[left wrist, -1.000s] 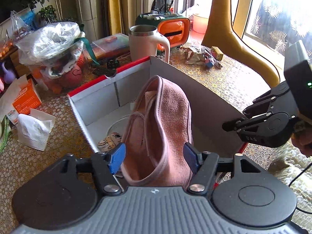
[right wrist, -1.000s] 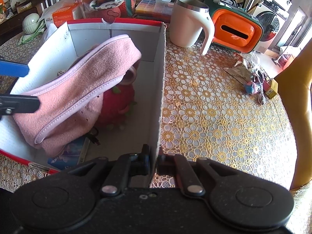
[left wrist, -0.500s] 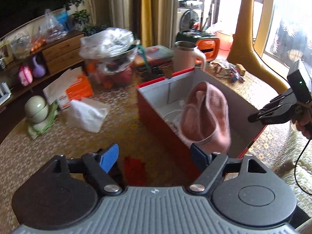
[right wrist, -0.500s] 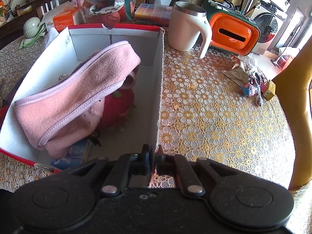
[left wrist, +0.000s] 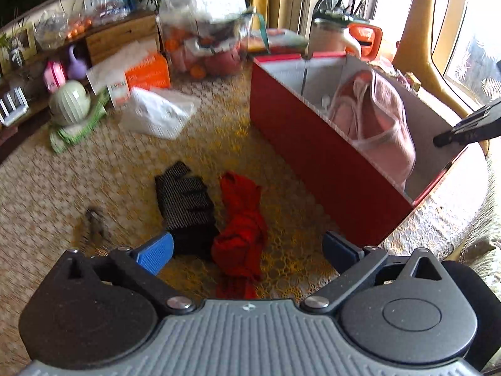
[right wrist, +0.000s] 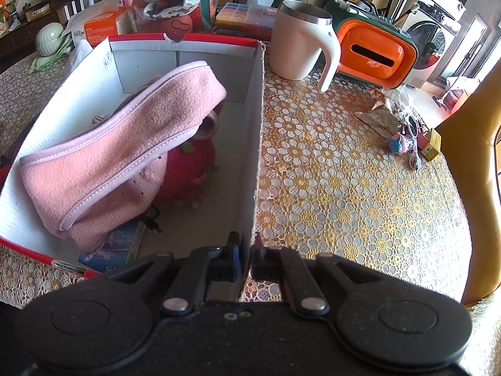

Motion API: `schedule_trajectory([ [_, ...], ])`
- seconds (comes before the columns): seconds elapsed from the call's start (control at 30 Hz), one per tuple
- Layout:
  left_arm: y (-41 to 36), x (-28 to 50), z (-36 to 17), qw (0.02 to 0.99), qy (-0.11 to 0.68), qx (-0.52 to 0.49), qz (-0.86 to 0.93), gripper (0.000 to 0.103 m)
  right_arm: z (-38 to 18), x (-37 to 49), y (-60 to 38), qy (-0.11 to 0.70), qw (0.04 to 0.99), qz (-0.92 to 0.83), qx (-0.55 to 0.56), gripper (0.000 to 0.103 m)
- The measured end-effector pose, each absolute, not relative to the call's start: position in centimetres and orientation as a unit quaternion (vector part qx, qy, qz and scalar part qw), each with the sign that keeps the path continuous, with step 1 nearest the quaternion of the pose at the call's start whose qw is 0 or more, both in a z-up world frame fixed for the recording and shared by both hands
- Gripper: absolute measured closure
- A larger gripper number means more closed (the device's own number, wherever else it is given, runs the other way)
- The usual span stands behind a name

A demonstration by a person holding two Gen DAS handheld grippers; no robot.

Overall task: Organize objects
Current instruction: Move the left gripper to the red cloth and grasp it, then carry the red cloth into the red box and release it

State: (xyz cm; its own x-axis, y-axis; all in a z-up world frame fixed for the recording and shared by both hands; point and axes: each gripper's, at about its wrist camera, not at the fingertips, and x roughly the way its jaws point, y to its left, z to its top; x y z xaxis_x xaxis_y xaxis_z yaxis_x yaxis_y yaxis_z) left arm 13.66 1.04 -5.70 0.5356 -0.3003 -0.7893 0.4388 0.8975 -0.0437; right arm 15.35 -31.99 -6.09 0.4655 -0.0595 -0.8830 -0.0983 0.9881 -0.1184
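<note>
My left claw (left wrist: 247,249) hung wide open and empty above the table (left wrist: 94,169), a red cloth (left wrist: 241,222) lying between its blue pads (left wrist: 155,250) and a black glove (left wrist: 184,200) touching the cloth just left of it. Ahead and to the right of that claw stood the red box (left wrist: 316,153), with a pink hat (left wrist: 375,119) propped inside against its near wall. My right claw (right wrist: 245,258) was clamped shut on the box's (right wrist: 258,144) side wall, one finger inside, one outside. Left of that claw, the hat (right wrist: 125,153) lay tilted over a red plush toy (right wrist: 188,169) within the box. Ahead and slightly to the right stood a mug (right wrist: 297,47) beside an orange case (right wrist: 372,53).
</note>
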Motion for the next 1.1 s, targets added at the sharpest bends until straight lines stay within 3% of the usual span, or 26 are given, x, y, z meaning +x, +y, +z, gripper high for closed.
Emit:
schedule_trajectory([
  [0.2,0.3,14.5,-9.0,0.861,0.465,0.069,-0.195,0.001,-6.1,15.4,-32.0,0.517,0.852,0.011,-0.077,0.096],
  [0.43,-0.6,14.9,-10.1,0.877,0.437,0.094,-0.177,0.002,-6.2,15.3,-32.0,0.517,0.853,0.011,-0.076,0.096],
  [0.7,-1.8,15.1,-10.3,0.875,0.434,0.126,-0.172,0.056,-6.4,15.3,-32.0,0.517,0.853,0.011,-0.074,0.096],
  [0.87,-1.6,15.2,-10.1,0.874,0.438,0.132,-0.162,0.070,-6.4,15.3,-32.0,0.518,0.852,0.011,-0.074,0.096],
  [1.1,-1.2,15.3,-7.3,0.875,0.446,0.097,-0.160,0.074,-6.4,15.4,-32.1,0.518,0.853,0.016,-0.068,0.098],
])
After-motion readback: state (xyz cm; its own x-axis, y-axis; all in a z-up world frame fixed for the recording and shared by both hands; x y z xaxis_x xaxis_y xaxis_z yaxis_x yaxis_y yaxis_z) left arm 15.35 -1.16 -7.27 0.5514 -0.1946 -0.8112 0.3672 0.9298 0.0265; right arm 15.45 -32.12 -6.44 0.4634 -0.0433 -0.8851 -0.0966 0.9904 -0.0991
